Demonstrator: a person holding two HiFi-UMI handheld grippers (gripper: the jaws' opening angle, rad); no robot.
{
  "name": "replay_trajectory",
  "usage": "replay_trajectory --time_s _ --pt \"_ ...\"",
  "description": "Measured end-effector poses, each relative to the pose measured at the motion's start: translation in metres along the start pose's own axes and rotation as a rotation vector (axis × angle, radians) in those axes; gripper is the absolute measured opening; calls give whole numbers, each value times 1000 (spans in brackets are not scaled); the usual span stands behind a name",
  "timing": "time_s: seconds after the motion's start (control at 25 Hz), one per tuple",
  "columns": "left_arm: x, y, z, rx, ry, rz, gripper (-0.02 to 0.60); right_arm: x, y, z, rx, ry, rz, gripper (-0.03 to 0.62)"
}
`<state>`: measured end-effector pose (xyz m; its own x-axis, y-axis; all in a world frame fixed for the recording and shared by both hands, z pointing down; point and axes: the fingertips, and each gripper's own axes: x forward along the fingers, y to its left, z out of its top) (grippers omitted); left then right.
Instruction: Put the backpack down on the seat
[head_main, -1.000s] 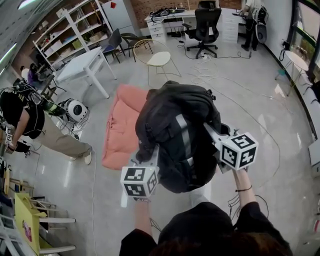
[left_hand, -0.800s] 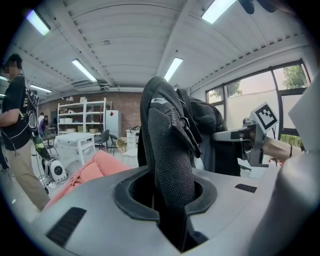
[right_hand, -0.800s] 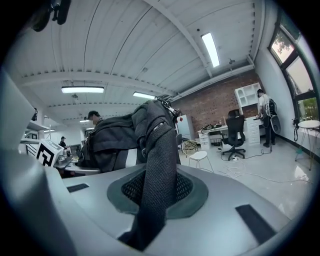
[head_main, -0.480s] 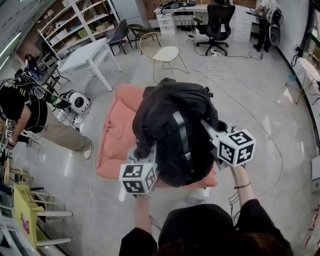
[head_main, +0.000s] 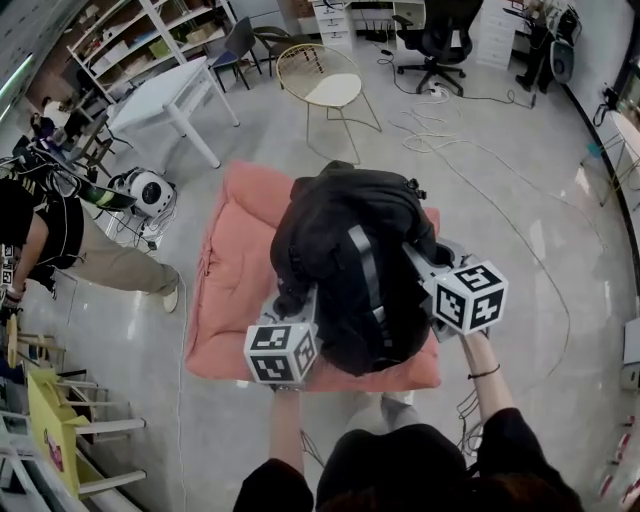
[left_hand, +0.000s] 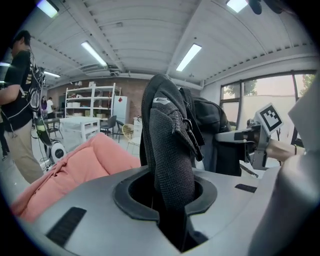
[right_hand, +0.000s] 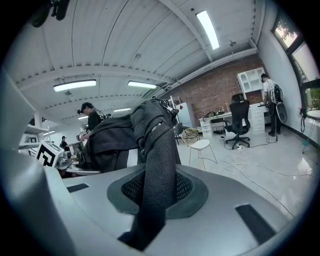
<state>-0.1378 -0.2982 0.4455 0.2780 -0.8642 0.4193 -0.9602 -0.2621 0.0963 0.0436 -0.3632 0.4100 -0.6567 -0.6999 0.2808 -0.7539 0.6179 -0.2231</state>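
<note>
Over the pink cushion (head_main: 232, 290) on the floor, the black backpack (head_main: 345, 250) hung between the two grippers. Its bulk covered the cushion's middle, and whether its underside already touched the cushion could not be told from the head view. It looked soft and limp, a fabric shell likely to slump and roll once let go, and its full shape suggested some weight, though the contents were hidden. Nothing about it seemed fragile or slippery.

The padded mesh shoulder straps were the natural place to hold it, being stiff enough to pinch and rough enough not to slide. The left gripper (left_hand: 172, 210) had its jaws clamped on one mesh strap (left_hand: 170, 145), which rose out of the slot between them toward the bag. The right gripper (right_hand: 150, 210) pinched the other strap (right_hand: 159, 150) in the same way. Held at two points, the load probably stayed level, but a grip on the straps alone would let the body swing, so a slow lowering seemed wise.

Beyond the cushion stood a wire chair (head_main: 322, 85) and a white table (head_main: 165, 100). Cables (head_main: 450, 130) lay loose on the floor, and a person (head_main: 60, 245) stood well off to the left.
</note>
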Motion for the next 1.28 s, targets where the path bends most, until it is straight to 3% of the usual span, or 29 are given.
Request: replay_trajectory --time_s 0.52,0.8,1.28 --pt "113 42 -33 -77 136 -40 86 107 -62 -52 92 157 -5 61" --pt "160 62 -70 -127 224 -43 86 155 -83 -95 152 231 -12 61" --pt "227 86 -98 -176 290 -41 87 218 -124 -138 199 307 -49 61"
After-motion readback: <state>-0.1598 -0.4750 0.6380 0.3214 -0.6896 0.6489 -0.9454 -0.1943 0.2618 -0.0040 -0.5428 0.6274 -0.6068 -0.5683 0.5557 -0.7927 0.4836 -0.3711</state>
